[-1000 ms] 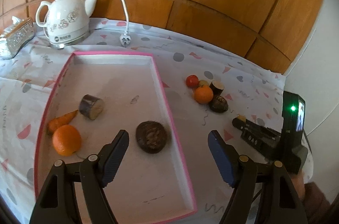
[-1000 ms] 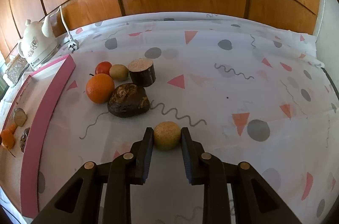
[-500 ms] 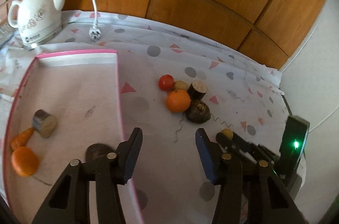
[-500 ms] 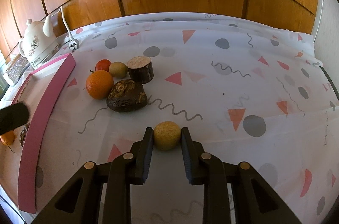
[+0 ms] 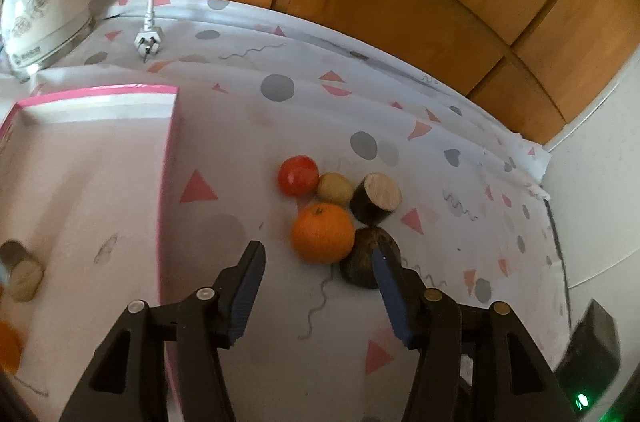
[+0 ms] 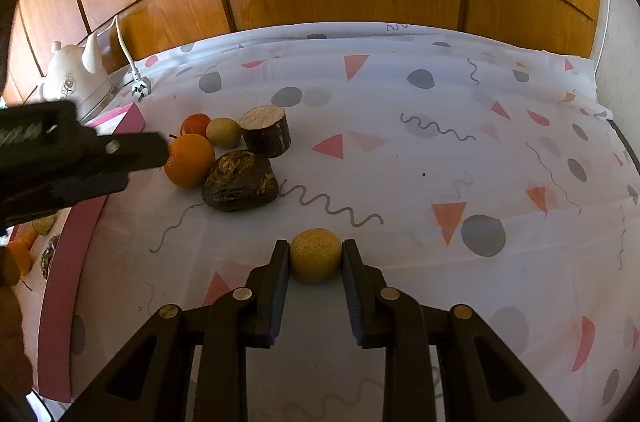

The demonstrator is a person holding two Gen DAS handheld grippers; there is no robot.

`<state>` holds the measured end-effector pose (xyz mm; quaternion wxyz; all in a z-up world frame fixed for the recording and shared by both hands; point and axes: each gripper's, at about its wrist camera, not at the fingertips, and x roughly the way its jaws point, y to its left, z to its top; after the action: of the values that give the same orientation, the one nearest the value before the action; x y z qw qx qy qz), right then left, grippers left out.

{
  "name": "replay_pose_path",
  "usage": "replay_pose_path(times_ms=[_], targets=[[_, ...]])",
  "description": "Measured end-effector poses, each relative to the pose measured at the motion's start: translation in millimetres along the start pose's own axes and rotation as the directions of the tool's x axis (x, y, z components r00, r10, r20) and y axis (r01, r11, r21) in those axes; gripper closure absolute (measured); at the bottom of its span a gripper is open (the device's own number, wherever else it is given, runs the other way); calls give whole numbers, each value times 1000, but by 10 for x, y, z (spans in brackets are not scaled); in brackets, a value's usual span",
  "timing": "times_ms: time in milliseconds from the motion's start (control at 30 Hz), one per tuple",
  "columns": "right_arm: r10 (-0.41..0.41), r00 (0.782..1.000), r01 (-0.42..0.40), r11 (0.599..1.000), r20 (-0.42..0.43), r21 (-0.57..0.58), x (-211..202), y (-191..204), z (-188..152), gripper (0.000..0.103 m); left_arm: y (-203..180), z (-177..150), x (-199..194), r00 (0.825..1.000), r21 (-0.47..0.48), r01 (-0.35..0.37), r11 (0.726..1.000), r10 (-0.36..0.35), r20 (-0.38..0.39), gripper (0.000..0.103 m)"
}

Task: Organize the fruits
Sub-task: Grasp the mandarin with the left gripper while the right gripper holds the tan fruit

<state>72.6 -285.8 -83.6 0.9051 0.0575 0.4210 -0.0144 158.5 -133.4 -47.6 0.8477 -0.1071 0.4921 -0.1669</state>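
Observation:
My left gripper (image 5: 318,272) is open and empty, just short of a cluster on the cloth: an orange (image 5: 322,232), a red tomato (image 5: 298,175), a small tan fruit (image 5: 335,188), a dark log piece (image 5: 376,197) and a dark brown lump (image 5: 366,260). My right gripper (image 6: 315,256) is shut on a yellow ball fruit (image 6: 315,255), held above the cloth. The cluster also shows in the right wrist view, with the orange (image 6: 191,160) and the lump (image 6: 240,180). The pink tray (image 5: 166,174) lies to the left.
A white kettle (image 5: 38,18) with cord and plug (image 5: 149,42) stands at the back left. The tray holds a log piece (image 5: 25,278) and an orange (image 5: 8,348). Wooden panels back the table. The left gripper's body (image 6: 72,158) crosses the right wrist view.
My left gripper has swung right from over the tray to the fruit cluster, staying open. My right gripper keeps hold of the yellow ball and has barely moved.

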Motion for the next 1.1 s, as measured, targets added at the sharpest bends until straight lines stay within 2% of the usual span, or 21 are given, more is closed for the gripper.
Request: replay_pose_path(times_ms=[300,400,467,600,900,1033,1100], targets=[[7,1000,-7,1000,-1,2,3,-10,2,76,-50,155,381,998,-3,-5,1000,5,-56,49],[19,1000,-19,1000,-3,5,8,-20,3,74,-12,148,416,999,-5,5,1000,-5,-45,64],[25,1000,-25,1000,-3,9,9,-30,7,74,44,132,385,999,-23,29,999,-29,-41,64],[26,1000,-26,1000,-6,10,15,-37,11,74,100,37,294,999,-26,33,999,-33,-35,65],[29,1000,-29,1000,-7,11,30,-45,5,74,-71,-436,-35,1000,105,17,994,-16,-14,65],[25,1000,-25,1000,-7,1,-7,-51,-14,77,-162,-700,-106,1000,172,18,985,-15,-19,65],[16,1000,-16,1000,-4,-7,-56,-75,-49,77,-234,-821,-163,1000,225,7,974,-7,2,65]])
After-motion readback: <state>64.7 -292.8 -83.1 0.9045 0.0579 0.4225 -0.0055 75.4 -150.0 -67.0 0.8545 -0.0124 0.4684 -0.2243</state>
